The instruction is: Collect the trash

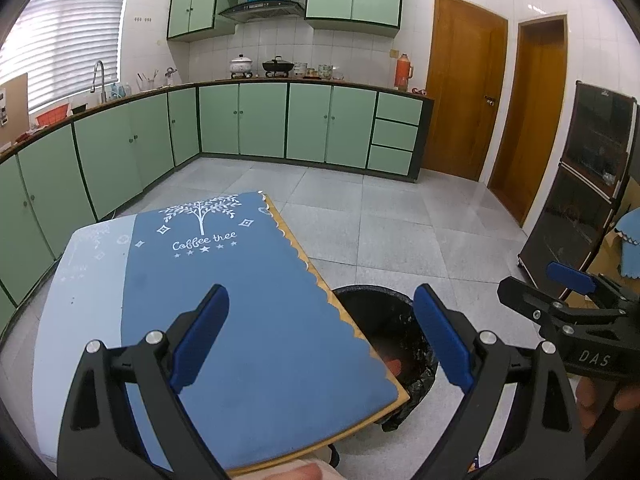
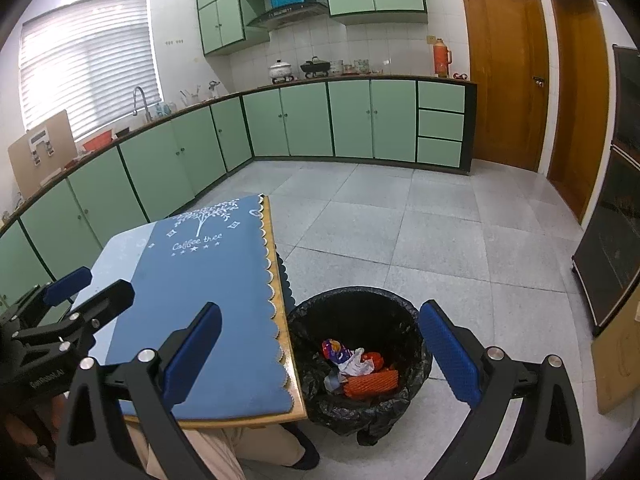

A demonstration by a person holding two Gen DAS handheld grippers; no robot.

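Both tongs, left (image 1: 320, 336) and right (image 2: 320, 354), gape empty; crumpled wrappers (image 2: 356, 364) in bin (image 2: 308, 316) off table's (image 2: 208, 280) right edge look light, soft—pinch a fold.

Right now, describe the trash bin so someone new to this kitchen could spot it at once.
Find the small table covered by the blue "Coffee tree" cloth in the middle of the tiled floor. On the floor against its right edge stands a round bin lined with a black plastic bag. It alone holds rubbish: an orange mesh piece, crumpled white paper and a purple wrapper.
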